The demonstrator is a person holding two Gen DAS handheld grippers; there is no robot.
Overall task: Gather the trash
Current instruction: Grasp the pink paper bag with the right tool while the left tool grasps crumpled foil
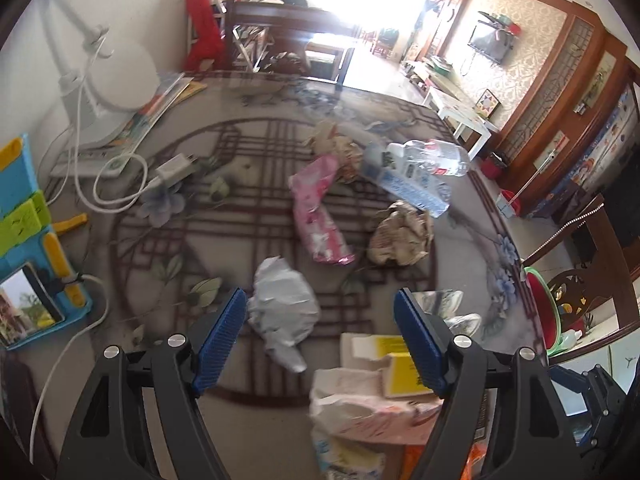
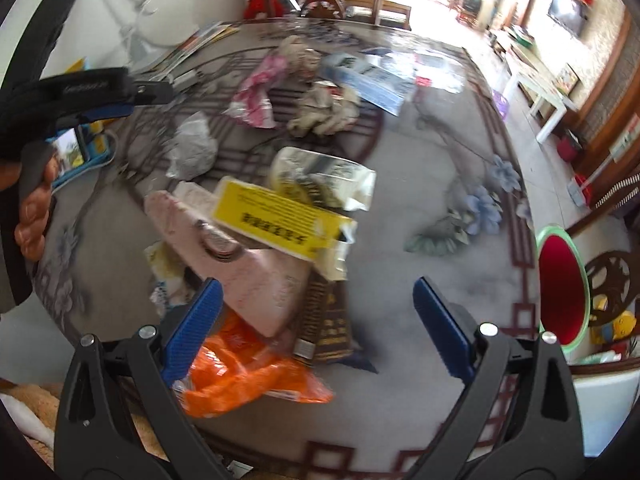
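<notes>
Left wrist view: the left gripper [image 1: 320,340] hangs wide open and empty over a patterned table [image 1: 120,216]; a crumpled white wrapper [image 1: 282,308] sits between its blue pads, a pink packet [image 1: 318,208] and plastic bottle [image 1: 416,168] at frame centre. Right wrist view: the right gripper [image 2: 316,328] gapes empty above a trash heap, yellow box [image 2: 276,218] and orange bag [image 2: 244,376] lower left; a red bin [image 2: 562,288] stands at right edge.

Ahead of your gripper you have two crumpled paper balls [image 1: 401,235] [image 1: 335,148], one pink wrapper [image 1: 318,208], one plastic bottle [image 1: 434,157].
</notes>
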